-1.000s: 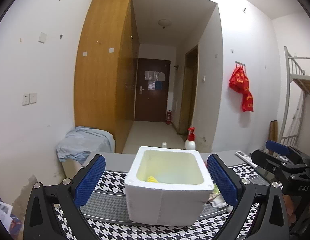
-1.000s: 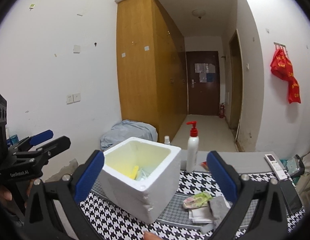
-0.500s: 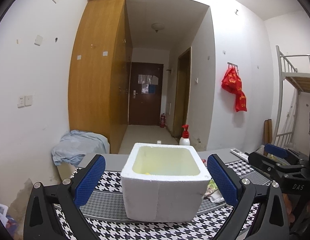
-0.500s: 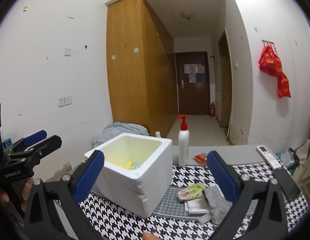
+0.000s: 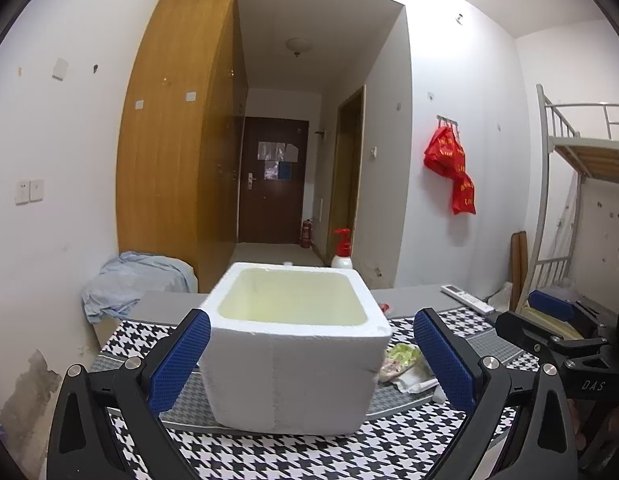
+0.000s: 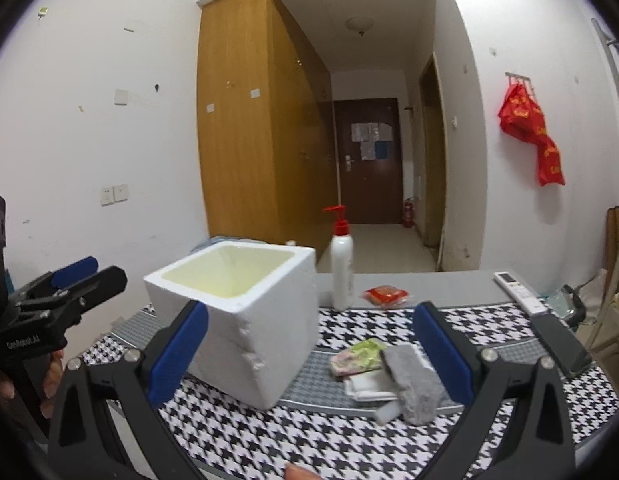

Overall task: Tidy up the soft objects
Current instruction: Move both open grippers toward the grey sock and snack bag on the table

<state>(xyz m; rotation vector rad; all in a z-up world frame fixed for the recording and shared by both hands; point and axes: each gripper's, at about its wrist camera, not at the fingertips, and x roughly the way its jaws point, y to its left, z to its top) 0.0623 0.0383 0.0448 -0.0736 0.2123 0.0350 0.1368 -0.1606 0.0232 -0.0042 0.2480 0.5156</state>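
A white foam box (image 5: 293, 344) (image 6: 245, 312) stands open-topped on the houndstooth table cloth (image 6: 349, 440); its inside floor is hidden from both views. Right of it lies a small pile of soft items: a green-pink cloth (image 6: 359, 356) (image 5: 401, 358), a grey towel piece (image 6: 411, 384) and white folded cloths (image 6: 367, 386). My left gripper (image 5: 309, 360) is open, its blue pads either side of the box front, with nothing held. My right gripper (image 6: 309, 354) is open and empty, low over the cloth before the box corner and the pile.
A white pump bottle with a red top (image 6: 342, 264) stands behind the box, a red packet (image 6: 385, 294) beside it. A remote (image 6: 519, 292) and a dark phone (image 6: 559, 340) lie at the right. Blue laundry (image 5: 129, 280) sits on a bin at the left wall.
Both grippers have sunk lower and levelled out, so the box's inside and the yellow item in it have dropped from sight. Both stay open and empty.
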